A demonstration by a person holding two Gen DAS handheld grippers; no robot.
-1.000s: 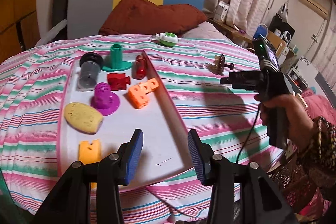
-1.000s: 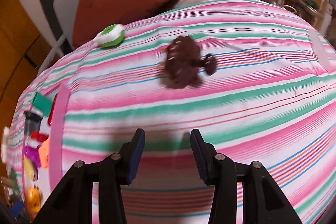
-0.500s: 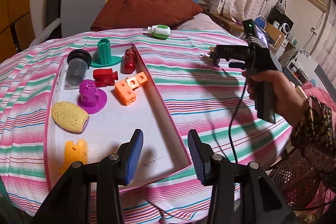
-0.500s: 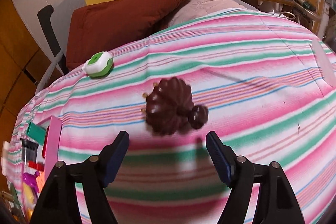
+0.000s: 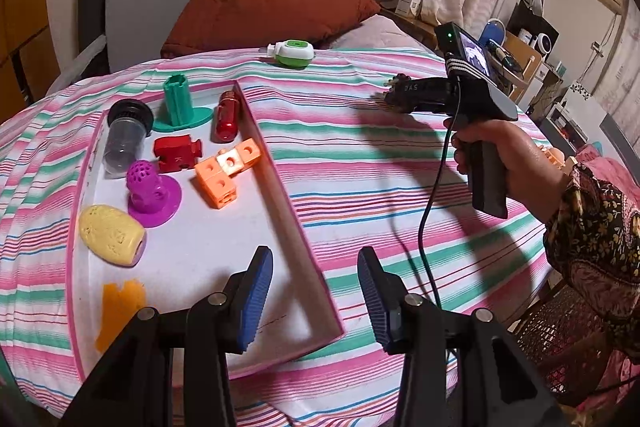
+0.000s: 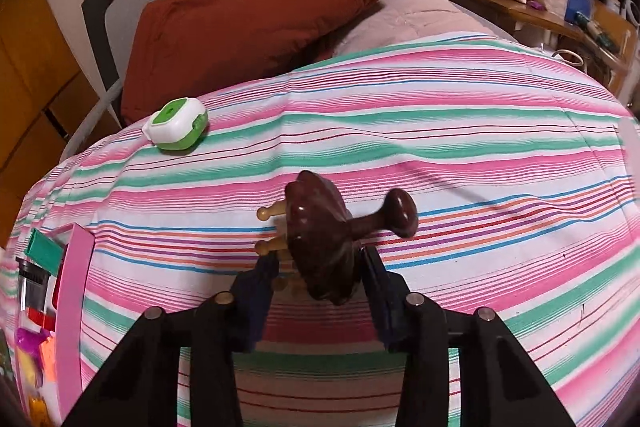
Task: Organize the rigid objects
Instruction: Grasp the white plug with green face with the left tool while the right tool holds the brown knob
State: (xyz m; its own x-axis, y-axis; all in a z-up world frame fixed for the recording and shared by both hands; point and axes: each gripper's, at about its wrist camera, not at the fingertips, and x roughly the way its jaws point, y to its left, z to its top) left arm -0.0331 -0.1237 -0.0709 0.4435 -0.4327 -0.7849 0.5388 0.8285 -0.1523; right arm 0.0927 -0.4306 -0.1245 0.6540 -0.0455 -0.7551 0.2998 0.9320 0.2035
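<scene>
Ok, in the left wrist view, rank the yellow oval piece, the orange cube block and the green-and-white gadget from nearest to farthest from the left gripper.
1. Yellow oval piece: in the tray, left of the left gripper.
2. Orange cube block: mid-tray, by its right wall.
3. Green-and-white gadget: beyond the tray, on the cloth's far edge.

Both wrist views look steeply down, sharing the striped cloth [image 5: 360, 187]

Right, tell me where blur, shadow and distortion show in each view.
Left wrist view: fisheye bends the pink tray rim, the right gripper casts a dark shadow on the striped cloth. Right wrist view: the fingers smear with motion blur around the brown wooden massager; corners are black.
</scene>
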